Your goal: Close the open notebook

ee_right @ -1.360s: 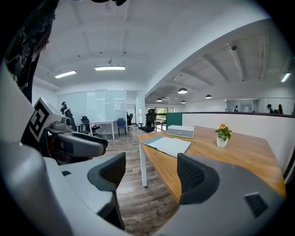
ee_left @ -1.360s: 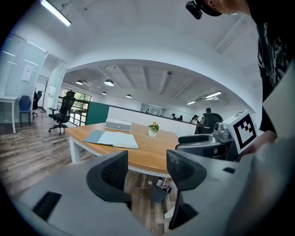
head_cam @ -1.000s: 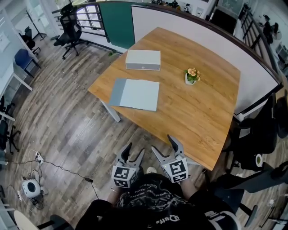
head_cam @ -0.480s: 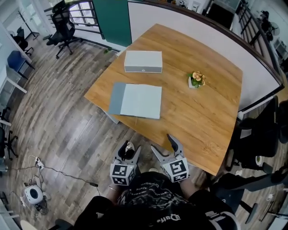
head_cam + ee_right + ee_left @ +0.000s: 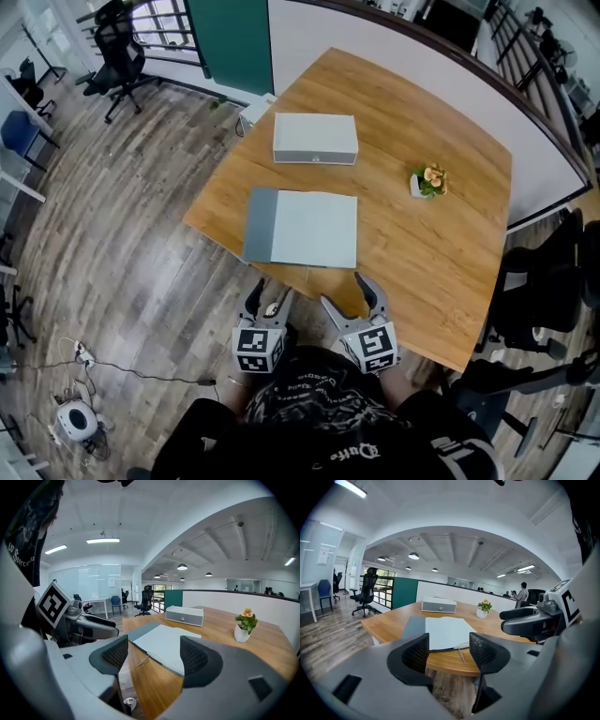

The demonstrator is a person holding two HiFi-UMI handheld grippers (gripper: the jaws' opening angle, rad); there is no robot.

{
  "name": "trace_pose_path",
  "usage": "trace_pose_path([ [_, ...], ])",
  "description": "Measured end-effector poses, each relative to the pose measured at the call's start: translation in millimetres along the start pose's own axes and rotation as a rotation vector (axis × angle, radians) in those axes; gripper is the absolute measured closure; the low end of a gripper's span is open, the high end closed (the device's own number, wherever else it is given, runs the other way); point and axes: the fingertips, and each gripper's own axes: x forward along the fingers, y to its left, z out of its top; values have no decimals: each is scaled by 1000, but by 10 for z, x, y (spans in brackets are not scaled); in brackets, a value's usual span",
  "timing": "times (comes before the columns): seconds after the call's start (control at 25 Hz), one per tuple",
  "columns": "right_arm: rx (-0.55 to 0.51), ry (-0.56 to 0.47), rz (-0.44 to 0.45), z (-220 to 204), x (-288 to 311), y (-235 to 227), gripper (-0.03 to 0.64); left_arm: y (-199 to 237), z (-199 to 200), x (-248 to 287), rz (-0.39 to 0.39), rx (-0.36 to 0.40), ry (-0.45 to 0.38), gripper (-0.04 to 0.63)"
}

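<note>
In the head view, the notebook (image 5: 302,229) is lying flat on the wooden table (image 5: 441,253), near the edge closest to the person, showing a pale page with a darker grey strip along its left side. A grey box (image 5: 315,139) is sitting beyond it, and a small potted plant (image 5: 429,181) is standing well apart to the right. The left gripper (image 5: 270,292) and right gripper (image 5: 345,292) are hovering side by side just short of the table edge, touching nothing. In the left gripper view, the jaws are standing wide apart with nothing between them; the notebook is lying ahead on the table. In the right gripper view, the jaws are likewise spread wide and empty, with the notebook ahead and slightly left.
</note>
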Motion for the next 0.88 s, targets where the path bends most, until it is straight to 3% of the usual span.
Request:
trace_pose_path([
  [0.44,9,15,-30,291,739,81,284,760,80,335,14,-32,84,319],
  [0.72,-2,22,-7,363,978,188,287,1231,28,436,123,-133,115,319],
  [0.88,-12,34,19,322,1022,138,290,1378,-147,519,213,-187,181,319],
])
